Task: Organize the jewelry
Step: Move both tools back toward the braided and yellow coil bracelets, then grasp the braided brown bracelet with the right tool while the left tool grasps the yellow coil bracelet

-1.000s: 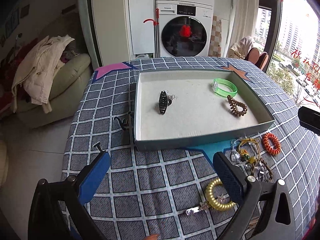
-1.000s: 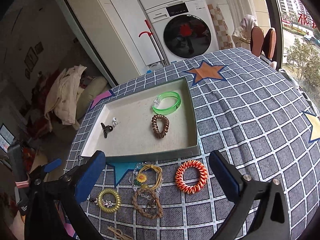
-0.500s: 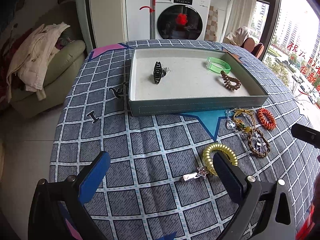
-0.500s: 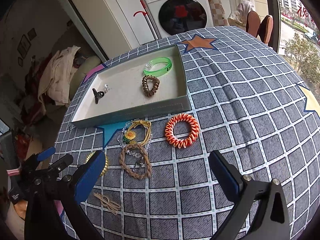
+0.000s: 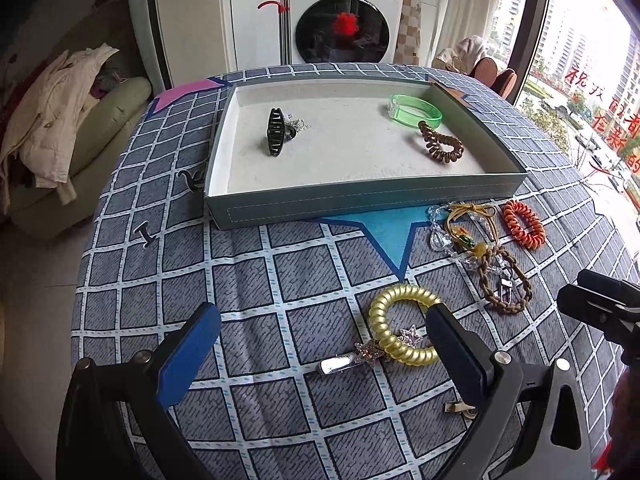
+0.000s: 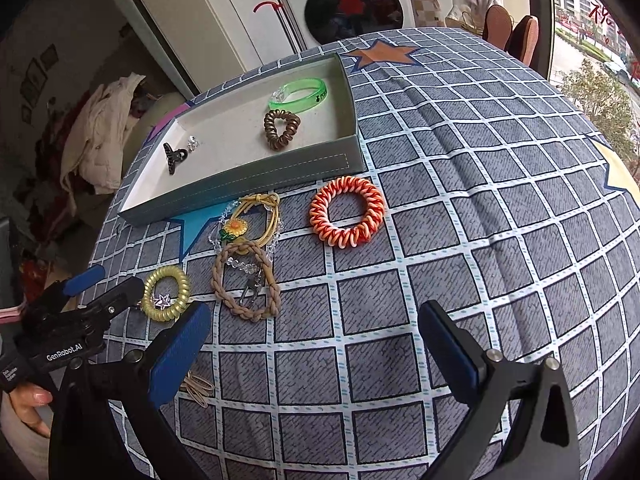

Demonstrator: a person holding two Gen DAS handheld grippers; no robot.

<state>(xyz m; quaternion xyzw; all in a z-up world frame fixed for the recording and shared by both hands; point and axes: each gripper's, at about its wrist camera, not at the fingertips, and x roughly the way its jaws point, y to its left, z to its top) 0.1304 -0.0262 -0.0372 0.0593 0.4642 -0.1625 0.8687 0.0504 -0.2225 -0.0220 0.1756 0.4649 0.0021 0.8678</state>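
Left gripper [image 5: 320,344]: jaws spread wide, empty, above the checked tablecloth [image 5: 280,272], right finger [image 5: 452,350] just beside the gold spiral hair tie [image 5: 386,312]. A star hair clip [image 5: 352,358] lies across that tie's near edge.

Right gripper [image 6: 316,340]: jaws spread wide, empty, over bare cloth.

The grey tray [image 5: 360,202] holds a black claw clip [image 5: 276,132], a green bangle [image 5: 416,110] and a brown spiral hair tie [image 5: 440,146].

Along the tray's near wall, on the cloth: a yellow flower cord [image 6: 256,216], a braided brown bracelet [image 6: 246,284] and an orange spiral hair tie [image 6: 346,212].
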